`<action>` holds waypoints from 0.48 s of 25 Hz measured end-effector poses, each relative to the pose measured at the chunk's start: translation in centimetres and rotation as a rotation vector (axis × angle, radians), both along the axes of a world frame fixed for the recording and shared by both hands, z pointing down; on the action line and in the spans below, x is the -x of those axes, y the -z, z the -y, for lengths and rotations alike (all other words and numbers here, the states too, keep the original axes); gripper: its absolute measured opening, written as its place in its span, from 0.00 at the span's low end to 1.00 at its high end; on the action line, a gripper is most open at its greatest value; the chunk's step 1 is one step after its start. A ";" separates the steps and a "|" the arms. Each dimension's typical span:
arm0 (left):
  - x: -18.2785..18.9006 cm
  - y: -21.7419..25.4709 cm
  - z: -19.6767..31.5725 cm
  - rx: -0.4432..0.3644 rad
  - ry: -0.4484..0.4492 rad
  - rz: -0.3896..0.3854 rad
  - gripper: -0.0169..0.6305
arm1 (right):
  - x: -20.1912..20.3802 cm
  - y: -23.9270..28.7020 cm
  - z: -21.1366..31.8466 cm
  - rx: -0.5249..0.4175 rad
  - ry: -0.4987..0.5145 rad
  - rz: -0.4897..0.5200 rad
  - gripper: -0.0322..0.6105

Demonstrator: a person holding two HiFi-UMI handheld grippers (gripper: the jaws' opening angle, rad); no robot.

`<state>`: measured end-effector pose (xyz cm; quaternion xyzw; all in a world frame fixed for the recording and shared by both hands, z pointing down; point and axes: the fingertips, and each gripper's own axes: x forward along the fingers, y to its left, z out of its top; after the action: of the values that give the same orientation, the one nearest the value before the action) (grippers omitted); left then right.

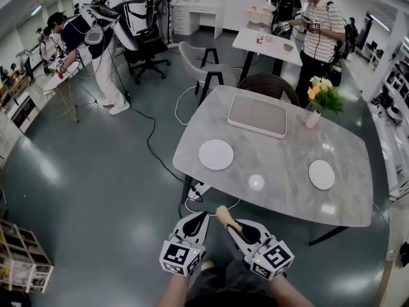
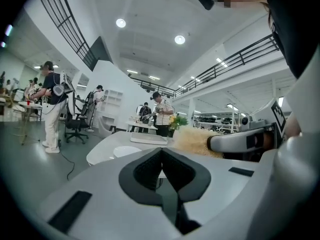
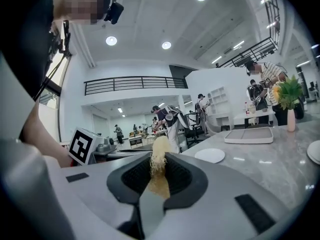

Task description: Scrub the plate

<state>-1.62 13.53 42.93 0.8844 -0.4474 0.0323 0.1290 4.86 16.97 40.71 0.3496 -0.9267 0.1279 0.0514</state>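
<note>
The right claw (image 1: 230, 223) is closed on a scrubber (image 1: 222, 215). The scrubber is a yellow, stringy bunch, and its fluffy end sticks out past the tips. The left claw (image 1: 202, 215) is closed too, but it has nothing in it. Both claws are close to the person's body, on the near side of the table (image 1: 281, 171), and not over it yet.

Two white plates lie flat on the table. The left plate (image 1: 216, 154) is by the left edge. The right plate (image 1: 321, 174) is far over on the right side. I cannot tell which one is to be scrubbed. A flat tray (image 1: 257, 115) lies on the far side, and flowers (image 1: 324, 96) stand next to it.

The scrubber looks soft and light. I think it will squash and bend when it is pushed down, so it should be held tight near its bottom end.

A plate looks hard, smooth and thin. It would likely break if it fell. The table top is shiny, so I think the plate will slide when it is rubbed. It lies very flat, so the rim is the only good place to grab. The empty left claw could pinch the rim or press on it to keep the plate from moving
</note>
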 end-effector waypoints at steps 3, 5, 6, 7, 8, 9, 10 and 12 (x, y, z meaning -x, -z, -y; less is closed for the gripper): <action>0.9 -0.8 0.6 0.023 0.019 -0.027 0.05 | 0.3 -0.2 0.8 0.006 0.003 0.000 0.16; 1.1 -1.4 1.1 0.037 0.022 -0.035 0.05 | 0.5 -0.7 1.4 0.019 0.012 0.001 0.16; 1.1 -1.6 1.4 0.043 0.023 -0.037 0.05 | 0.7 -1.0 1.7 0.026 0.019 0.003 0.16; 1.2 -1.8 1.7 0.046 0.024 -0.037 0.05 | 0.8 -1.3 2.1 0.033 0.028 0.007 0.16; 1.2 -2.0 2.0 0.050 0.025 -0.036 0.05 | 1.0 -1.5 2.5 0.039 0.036 0.015 0.16; 1.3 -2.0 2.4 0.053 0.027 -0.035 0.05 | 1.2 -1.6 3.0 0.044 0.043 0.025 0.16; 1.4 -2.0 2.9 0.055 0.028 -0.033 0.05 | 1.4 -1.6 3.5 0.048 0.050 0.035 0.16; 1.7 -2.0 4.0 0.061 0.031 -0.030 0.05 | 2.1 -1.6 4.8 0.051 0.068 0.051 0.16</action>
<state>-3.35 9.53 44.92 0.8735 -0.4577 0.0310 0.1631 2.78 12.15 42.31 0.3133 -0.9354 0.1586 0.0410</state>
